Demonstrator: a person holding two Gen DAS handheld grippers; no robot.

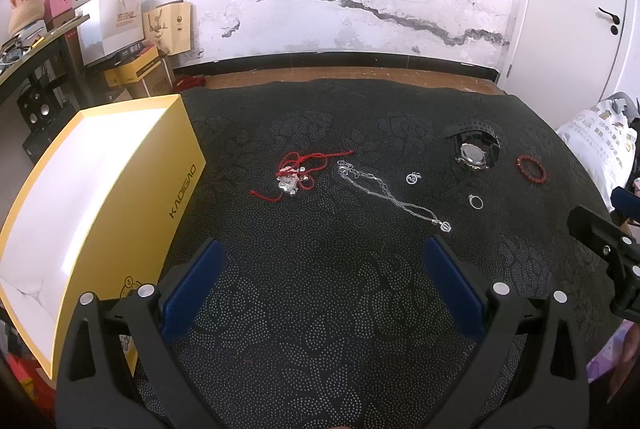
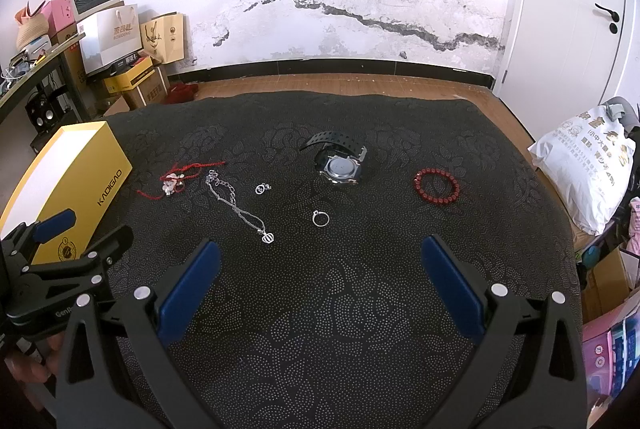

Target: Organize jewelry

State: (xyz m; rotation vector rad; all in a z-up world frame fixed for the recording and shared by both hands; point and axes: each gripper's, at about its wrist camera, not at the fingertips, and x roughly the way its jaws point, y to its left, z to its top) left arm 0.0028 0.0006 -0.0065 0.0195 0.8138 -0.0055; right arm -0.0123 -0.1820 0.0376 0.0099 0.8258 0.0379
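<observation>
Jaws spread wide and empty, the left gripper (image 1: 322, 261) and right gripper (image 2: 320, 257) hover over a dark patterned cloth (image 2: 320, 309) strewn with jewelry: silver necklace (image 2: 236, 205), ring (image 2: 321, 218), watch (image 2: 340, 167) at 12 o'clock, red bead bracelet (image 2: 436, 186) at 2. The open yellow box (image 1: 92, 189) sits at 9 o'clock; only the left view shows its white interior fully.
</observation>
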